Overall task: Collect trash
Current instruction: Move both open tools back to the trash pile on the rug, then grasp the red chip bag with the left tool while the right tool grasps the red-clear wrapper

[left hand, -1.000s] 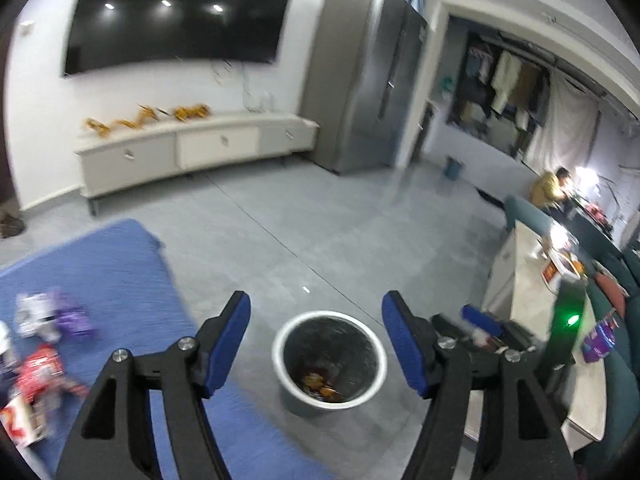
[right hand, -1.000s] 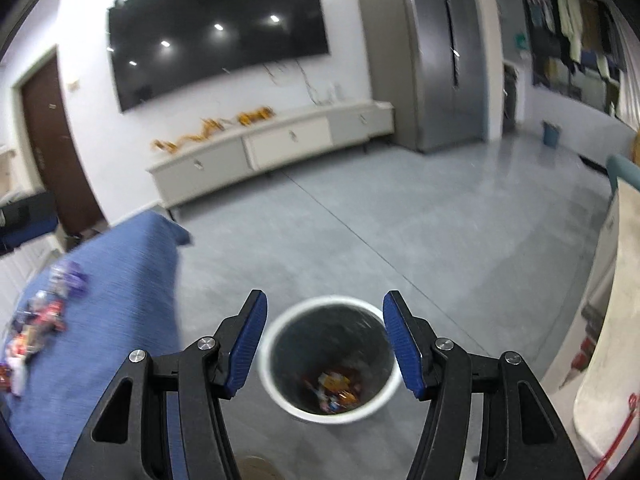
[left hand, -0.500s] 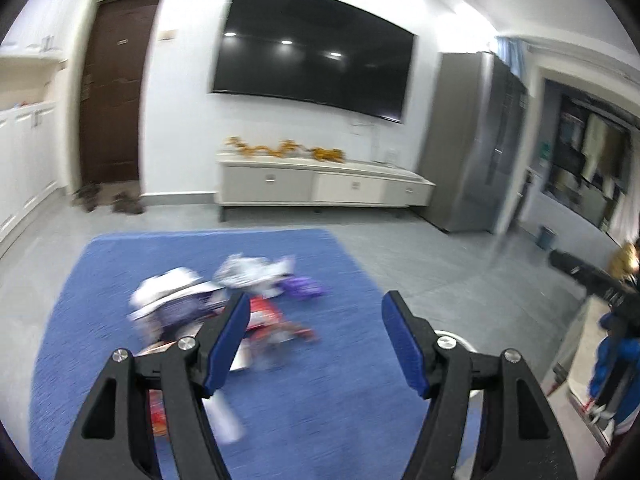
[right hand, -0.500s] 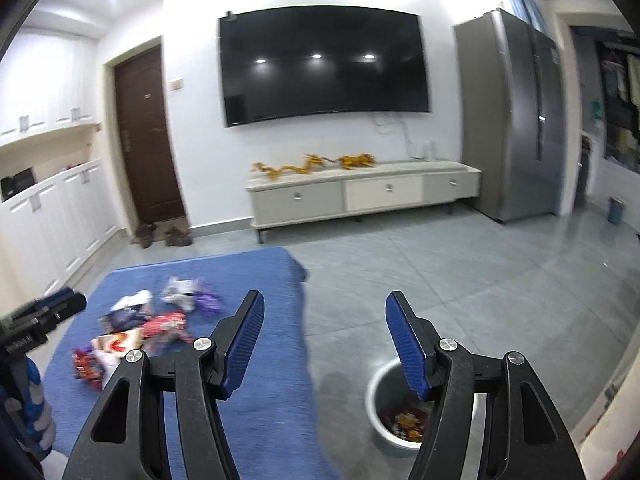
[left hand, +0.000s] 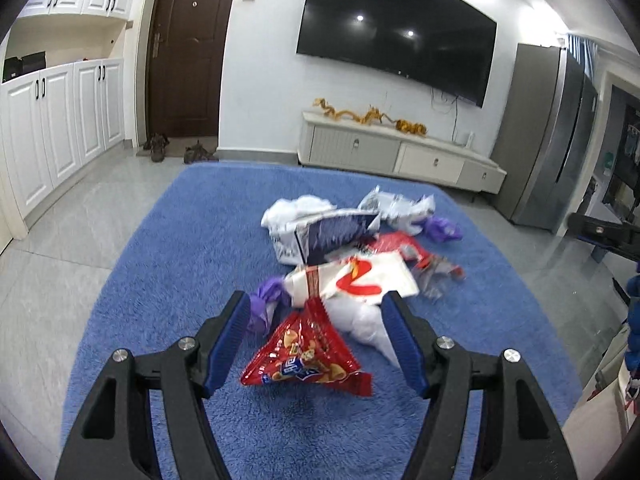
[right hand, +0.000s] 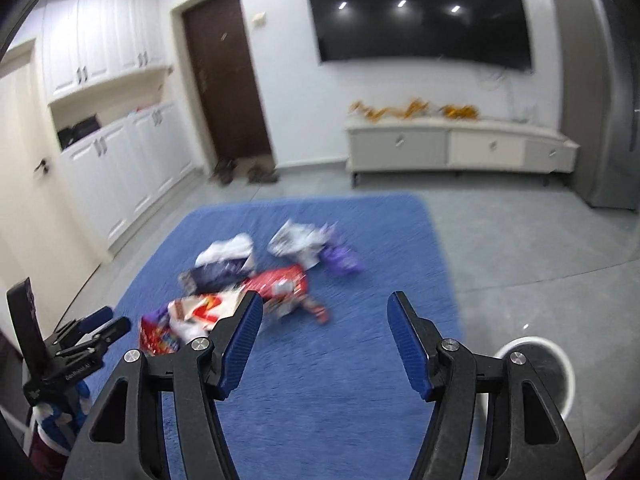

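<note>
A pile of wrappers lies on a blue rug (left hand: 192, 240). In the left wrist view a red snack bag (left hand: 306, 356) lies nearest, between the tips of my open, empty left gripper (left hand: 318, 340). Behind it lie a white wrapper with a red mark (left hand: 356, 280), a clear white bag (left hand: 360, 320), purple wrappers (left hand: 266, 300) and a dark blue packet (left hand: 340, 232). My right gripper (right hand: 324, 340) is open and empty above the rug (right hand: 360, 380), with the pile (right hand: 280, 284) ahead to its left. The white trash bin (right hand: 560, 364) shows at the right edge, partly hidden behind the right finger.
A white TV cabinet (left hand: 400, 156) stands under a wall TV (left hand: 396, 36). A dark door (left hand: 188, 48) with shoes (left hand: 176, 152) is at the back, white cupboards (left hand: 60, 120) on the left, a grey fridge (left hand: 548, 140) on the right. Grey tile floor surrounds the rug.
Both grippers have swung left from over the trash bin to face the pile on the rug. The left gripper has come down close to the red snack bag. Both stayed open.
</note>
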The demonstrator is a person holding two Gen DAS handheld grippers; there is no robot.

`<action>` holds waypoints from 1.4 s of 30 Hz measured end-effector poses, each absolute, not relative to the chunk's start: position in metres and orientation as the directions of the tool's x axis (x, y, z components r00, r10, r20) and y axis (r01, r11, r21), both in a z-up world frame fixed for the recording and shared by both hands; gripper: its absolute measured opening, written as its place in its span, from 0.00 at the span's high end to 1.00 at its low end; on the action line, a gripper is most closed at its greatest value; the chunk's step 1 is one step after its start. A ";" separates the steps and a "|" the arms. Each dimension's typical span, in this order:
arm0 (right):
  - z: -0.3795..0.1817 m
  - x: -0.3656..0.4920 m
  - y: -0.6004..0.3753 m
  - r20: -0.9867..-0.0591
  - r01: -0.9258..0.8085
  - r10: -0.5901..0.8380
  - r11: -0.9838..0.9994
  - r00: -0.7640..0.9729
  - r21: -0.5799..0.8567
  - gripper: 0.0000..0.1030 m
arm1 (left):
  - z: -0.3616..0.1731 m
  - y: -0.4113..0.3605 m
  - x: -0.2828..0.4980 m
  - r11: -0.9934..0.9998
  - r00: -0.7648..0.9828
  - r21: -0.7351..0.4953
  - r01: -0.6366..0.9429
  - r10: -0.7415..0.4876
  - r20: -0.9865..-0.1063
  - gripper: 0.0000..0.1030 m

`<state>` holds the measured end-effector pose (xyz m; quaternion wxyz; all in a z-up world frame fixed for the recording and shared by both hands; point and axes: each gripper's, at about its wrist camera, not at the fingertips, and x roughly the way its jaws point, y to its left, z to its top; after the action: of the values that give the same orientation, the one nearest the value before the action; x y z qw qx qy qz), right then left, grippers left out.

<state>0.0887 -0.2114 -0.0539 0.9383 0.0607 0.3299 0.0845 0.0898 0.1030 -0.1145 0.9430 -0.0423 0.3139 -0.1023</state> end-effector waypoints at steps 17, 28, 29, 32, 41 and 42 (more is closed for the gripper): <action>-0.173 0.209 -0.141 -0.762 -0.132 0.363 0.928 0.537 0.350 0.53 | -0.169 0.103 0.118 0.949 0.657 -0.262 0.176 -0.311 -0.687 0.79; -0.161 0.176 -0.164 -0.716 -0.177 0.403 0.911 0.570 0.371 0.98 | -0.157 0.091 0.100 0.955 0.670 -0.223 0.198 -0.298 -0.680 0.92; -0.157 0.171 -0.166 -0.710 -0.188 0.405 0.911 0.576 0.367 0.98 | -0.155 0.092 0.096 0.951 0.669 -0.240 0.196 -0.308 -0.676 0.92; -0.143 0.153 -0.170 -0.688 -0.222 0.414 0.908 0.596 0.354 0.98 | -0.148 0.096 0.085 0.944 0.670 -0.270 0.191 -0.327 -0.667 0.92; -0.120 0.102 -0.193 -0.643 -0.273 0.428 0.903 0.635 0.331 0.98 | -0.112 0.094 0.052 0.939 0.699 -0.273 0.210 -0.339 -0.630 0.93; -0.118 0.095 -0.199 -0.639 -0.272 0.425 0.904 0.641 0.329 0.98 | -0.107 0.089 0.049 0.940 0.702 -0.258 0.221 -0.338 -0.627 0.93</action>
<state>0.0952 -0.1993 -0.1179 0.9001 0.1014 0.3768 0.1937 0.0492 0.0890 -0.1065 0.9189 -0.0819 0.3546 -0.1521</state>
